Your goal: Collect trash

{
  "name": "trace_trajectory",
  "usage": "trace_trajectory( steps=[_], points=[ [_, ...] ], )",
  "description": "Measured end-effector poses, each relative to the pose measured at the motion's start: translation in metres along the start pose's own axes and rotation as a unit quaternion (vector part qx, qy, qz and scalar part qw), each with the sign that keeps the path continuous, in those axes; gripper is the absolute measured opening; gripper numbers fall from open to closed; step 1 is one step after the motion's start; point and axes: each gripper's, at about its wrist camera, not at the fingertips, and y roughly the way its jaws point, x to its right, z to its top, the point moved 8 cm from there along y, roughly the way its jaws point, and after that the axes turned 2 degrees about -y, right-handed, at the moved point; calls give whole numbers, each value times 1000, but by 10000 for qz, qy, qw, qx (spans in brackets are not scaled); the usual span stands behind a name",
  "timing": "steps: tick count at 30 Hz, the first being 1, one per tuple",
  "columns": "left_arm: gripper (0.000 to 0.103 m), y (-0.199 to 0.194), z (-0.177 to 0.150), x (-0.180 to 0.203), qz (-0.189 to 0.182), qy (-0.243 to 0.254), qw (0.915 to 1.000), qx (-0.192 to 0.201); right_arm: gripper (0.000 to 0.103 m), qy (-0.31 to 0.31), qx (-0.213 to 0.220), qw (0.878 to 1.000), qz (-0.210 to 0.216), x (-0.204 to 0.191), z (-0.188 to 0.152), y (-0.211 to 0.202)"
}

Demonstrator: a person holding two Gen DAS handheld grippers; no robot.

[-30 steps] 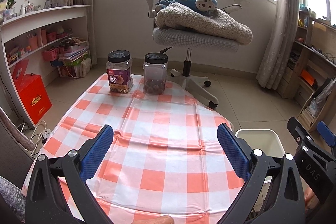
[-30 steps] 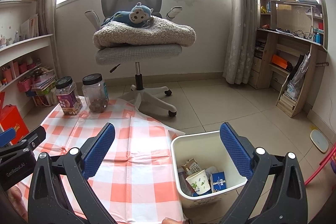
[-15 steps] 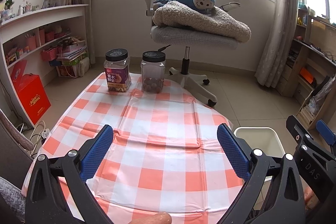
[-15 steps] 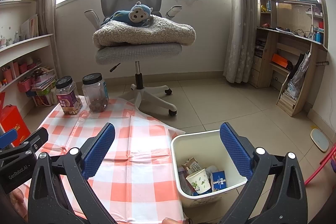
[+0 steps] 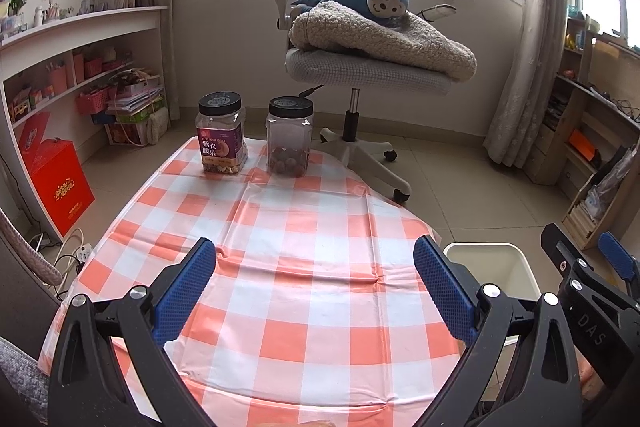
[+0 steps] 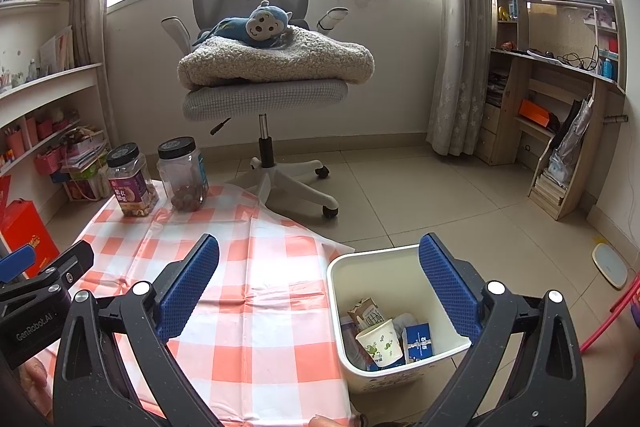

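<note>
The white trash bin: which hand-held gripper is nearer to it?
Right. The right hand-held gripper hangs open just above the white trash bin; the left hand-held gripper is open over the checked tablecloth, beside the bin.

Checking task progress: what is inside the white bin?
The white bin holds a paper cup, a blue box and a carton; anything underneath is hidden.

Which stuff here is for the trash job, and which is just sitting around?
For the job:
- white bin
- paper cup, blue box and carton inside it

Just sitting around:
- two jars
- office chair
- toy monkey
</note>
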Motion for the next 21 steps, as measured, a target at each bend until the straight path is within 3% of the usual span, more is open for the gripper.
trace_trajectory(
  steps=[9,21],
  points=[
    [92,-2,2,1,-20,65,9998,165,96,15,-8,10000,7,-1,-6,-1],
    [95,-11,5,10,101,226,9989,409,96,103,-10,9999,8,3,-6,-2]
  ],
)
